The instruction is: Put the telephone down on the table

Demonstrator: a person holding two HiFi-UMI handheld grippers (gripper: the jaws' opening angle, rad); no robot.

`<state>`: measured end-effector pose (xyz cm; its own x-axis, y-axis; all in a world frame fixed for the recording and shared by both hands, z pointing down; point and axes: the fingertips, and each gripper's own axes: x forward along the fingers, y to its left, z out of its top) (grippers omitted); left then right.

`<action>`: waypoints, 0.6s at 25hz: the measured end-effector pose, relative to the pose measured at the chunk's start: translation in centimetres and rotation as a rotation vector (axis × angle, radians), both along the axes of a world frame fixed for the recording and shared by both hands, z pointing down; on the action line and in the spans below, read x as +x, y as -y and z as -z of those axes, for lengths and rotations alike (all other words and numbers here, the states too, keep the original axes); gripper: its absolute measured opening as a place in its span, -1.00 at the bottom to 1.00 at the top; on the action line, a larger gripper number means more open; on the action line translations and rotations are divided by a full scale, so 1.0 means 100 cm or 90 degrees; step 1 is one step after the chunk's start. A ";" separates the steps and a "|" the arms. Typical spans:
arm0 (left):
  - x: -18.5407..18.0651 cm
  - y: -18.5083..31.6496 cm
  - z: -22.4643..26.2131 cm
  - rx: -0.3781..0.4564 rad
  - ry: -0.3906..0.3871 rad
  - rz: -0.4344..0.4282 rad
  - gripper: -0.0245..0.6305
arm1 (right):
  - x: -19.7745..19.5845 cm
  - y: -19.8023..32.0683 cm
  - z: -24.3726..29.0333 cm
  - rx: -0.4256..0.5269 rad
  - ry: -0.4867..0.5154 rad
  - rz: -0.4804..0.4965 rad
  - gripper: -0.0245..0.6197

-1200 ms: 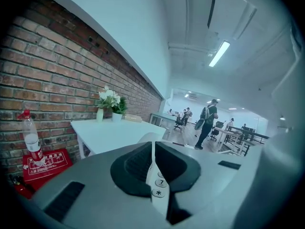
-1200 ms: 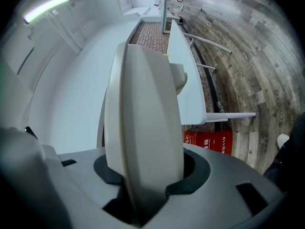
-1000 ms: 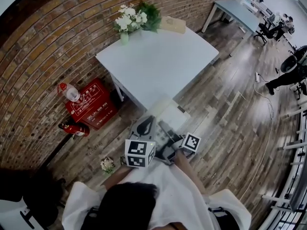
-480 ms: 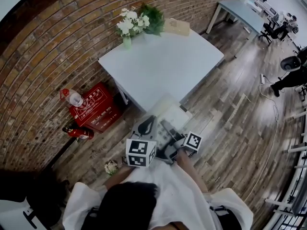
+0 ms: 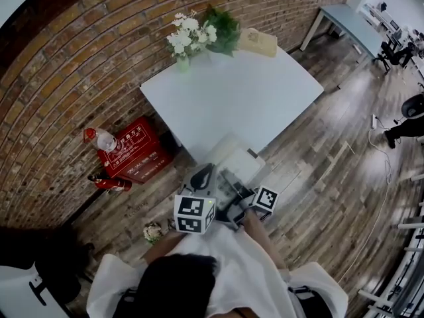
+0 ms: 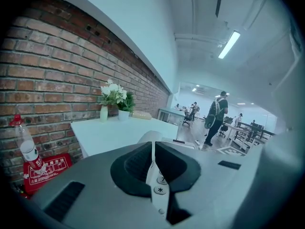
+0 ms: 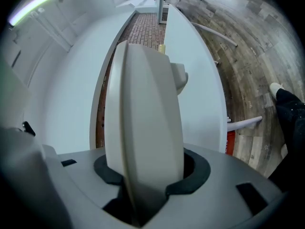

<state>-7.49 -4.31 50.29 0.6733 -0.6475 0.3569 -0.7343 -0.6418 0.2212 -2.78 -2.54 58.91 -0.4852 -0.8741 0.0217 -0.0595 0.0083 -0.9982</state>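
Wood-plank floor, not tabletop, lies beneath the telephone (image 5: 230, 169). It hangs in the air just short of the near corner of the white table (image 5: 232, 91), its long axis running from the person's chest towards that corner. The left gripper (image 6: 155, 173) is clamped on a thin keypad edge (a star key shows between the jaws). The right gripper (image 7: 143, 175) is closed around a thicker white part of the body. Both grip the near end side by side, neither clearly closer to the table. As I judge it, the telephone must travel forward, away from the person, before it can go down. Beyond, a vase of flowers (image 5: 192, 35) stands at the table's far edge against the brick wall (image 5: 79, 65).
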 end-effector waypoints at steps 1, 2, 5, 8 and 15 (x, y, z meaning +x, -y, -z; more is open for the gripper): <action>0.003 0.007 -0.001 0.000 0.002 0.004 -0.80 | 0.004 0.007 0.000 0.001 -0.005 0.008 -0.26; 0.006 0.014 -0.001 0.000 0.003 0.010 -0.80 | 0.008 0.014 0.000 0.004 -0.010 0.016 -0.26; 0.015 0.036 -0.005 -0.008 0.001 0.028 -0.80 | 0.018 0.034 0.001 0.008 -0.015 0.034 -0.26; 0.029 0.056 -0.007 -0.021 -0.001 0.040 -0.80 | 0.031 0.053 0.002 0.002 -0.009 0.043 -0.26; 0.064 0.086 -0.004 -0.025 0.007 0.047 -0.80 | 0.068 0.088 -0.003 -0.004 -0.016 0.066 -0.26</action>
<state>-1.06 -12.94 50.73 0.6195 -0.6806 0.3910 -0.7823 -0.5761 0.2367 3.97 -11.30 59.22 -0.5722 -0.8191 0.0400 -0.0830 0.0093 -0.9965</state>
